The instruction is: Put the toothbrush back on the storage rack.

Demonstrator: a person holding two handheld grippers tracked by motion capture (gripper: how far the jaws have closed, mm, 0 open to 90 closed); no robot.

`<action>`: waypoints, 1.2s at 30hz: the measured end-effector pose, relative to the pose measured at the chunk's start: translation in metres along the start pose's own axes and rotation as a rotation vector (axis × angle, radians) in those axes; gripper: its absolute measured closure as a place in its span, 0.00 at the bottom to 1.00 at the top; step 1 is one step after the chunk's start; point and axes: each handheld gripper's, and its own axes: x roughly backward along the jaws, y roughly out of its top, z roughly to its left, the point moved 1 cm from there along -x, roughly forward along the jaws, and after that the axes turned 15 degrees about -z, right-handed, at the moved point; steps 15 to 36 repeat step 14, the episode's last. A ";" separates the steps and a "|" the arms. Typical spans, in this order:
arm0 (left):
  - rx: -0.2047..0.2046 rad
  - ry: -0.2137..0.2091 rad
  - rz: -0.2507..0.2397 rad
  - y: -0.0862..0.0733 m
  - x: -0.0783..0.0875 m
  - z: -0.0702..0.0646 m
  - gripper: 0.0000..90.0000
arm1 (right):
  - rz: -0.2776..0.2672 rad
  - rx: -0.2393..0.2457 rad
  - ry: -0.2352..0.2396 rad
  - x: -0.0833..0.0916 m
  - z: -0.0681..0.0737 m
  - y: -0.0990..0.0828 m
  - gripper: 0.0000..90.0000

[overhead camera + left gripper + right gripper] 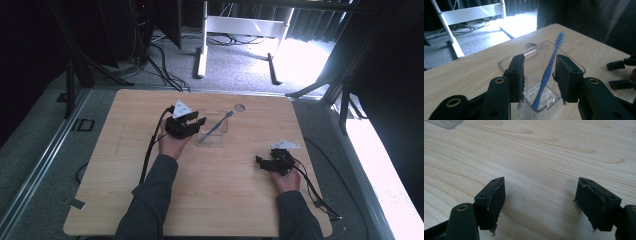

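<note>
High view: the left hand-held gripper [192, 121] sits just beside the clear container [214, 131] on the surface [125, 165], and the right hand-held gripper [266, 164] rests well apart from the container with bare wood between. Left gripper view: the jaws stand apart and off the blue toothbrush [548, 71], which leans inside the container, so the drop looks done and backing straight away from the container comes next. Right gripper view: jaws wide apart, nothing held, a container corner [447, 123] far ahead.

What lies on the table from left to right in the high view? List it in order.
Left tool → clear container with the blue toothbrush leaning in it → right tool. The round hole in the table sits above the container, so I leave it out of the order.
</note>
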 end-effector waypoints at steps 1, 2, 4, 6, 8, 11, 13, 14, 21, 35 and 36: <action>0.014 0.010 -0.005 0.000 0.004 0.004 0.65 | 0.000 0.000 0.000 0.000 0.000 0.000 0.26; 0.027 0.018 -0.008 -0.001 0.007 0.007 0.65 | 0.000 -0.001 0.000 0.000 0.000 0.000 0.26; 0.037 0.039 -0.001 -0.003 0.012 0.014 0.64 | 0.001 -0.002 0.000 0.000 0.000 0.000 0.26; 0.049 0.066 0.008 -0.006 0.016 0.020 0.63 | 0.001 -0.002 0.000 0.000 0.000 0.000 0.26; 0.064 0.089 0.024 -0.012 0.022 0.028 0.62 | 0.001 -0.002 0.000 0.000 0.000 0.000 0.26; 0.086 0.124 0.054 -0.025 0.029 0.039 0.60 | 0.001 -0.001 0.000 0.000 0.000 0.000 0.26; 0.094 0.143 0.077 -0.033 0.032 0.044 0.59 | 0.001 -0.003 0.000 0.000 0.000 0.000 0.26; 0.104 0.150 0.090 -0.037 0.034 0.046 0.59 | 0.000 -0.003 0.000 0.000 0.000 0.000 0.26; 0.104 0.150 0.090 -0.037 0.034 0.046 0.59 | 0.000 -0.003 0.000 0.000 0.000 0.000 0.26; 0.104 0.150 0.090 -0.037 0.034 0.046 0.59 | 0.000 -0.003 0.000 0.000 0.000 0.000 0.26; 0.104 0.150 0.090 -0.037 0.034 0.046 0.59 | 0.000 -0.003 0.000 0.000 0.000 0.000 0.26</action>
